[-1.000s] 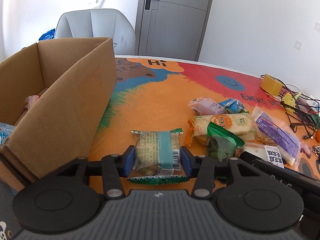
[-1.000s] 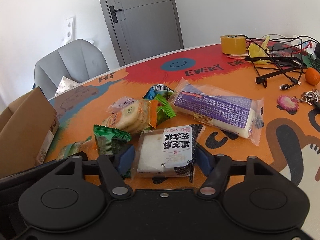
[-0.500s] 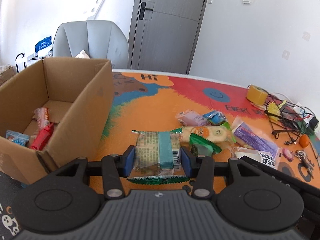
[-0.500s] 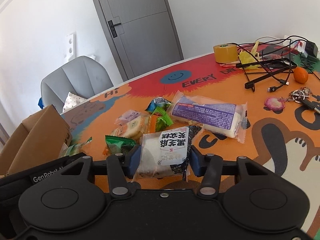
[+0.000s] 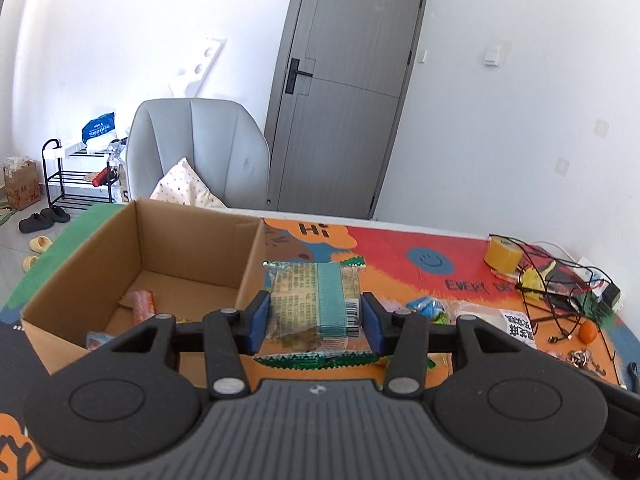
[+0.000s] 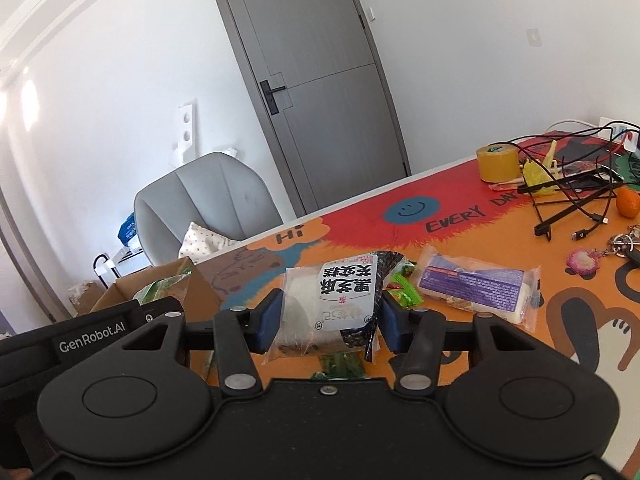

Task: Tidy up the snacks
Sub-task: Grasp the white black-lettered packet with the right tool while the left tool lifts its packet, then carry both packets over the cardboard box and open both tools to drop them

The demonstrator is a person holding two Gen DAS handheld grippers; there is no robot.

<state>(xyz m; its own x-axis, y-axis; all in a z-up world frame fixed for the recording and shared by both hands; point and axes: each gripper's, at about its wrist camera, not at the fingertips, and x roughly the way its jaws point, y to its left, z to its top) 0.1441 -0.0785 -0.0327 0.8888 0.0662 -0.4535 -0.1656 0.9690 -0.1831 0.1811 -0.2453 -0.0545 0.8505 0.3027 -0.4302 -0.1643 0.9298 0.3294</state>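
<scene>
The left gripper is clamping a flat green-and-teal foil snack packet between its blue pads, carrying it in the air just beside the right wall of the open brown cardboard box, which is sitting on the colourful printed table mat with a few wrapped snacks already lying on its floor. The right gripper is gripping a clear plastic packet with a white cake and black lettering, its jaws having just been closing onto it, and it is holding it above the remaining snacks, including a long purple-labelled packet. To do this carry well, each packet is best kept high enough to clear the box rim, brought over the open interior rather than the wall, and released low so it lands flat. Going one hand at a time probably avoids the two grippers crowding each other over the opening.
</scene>
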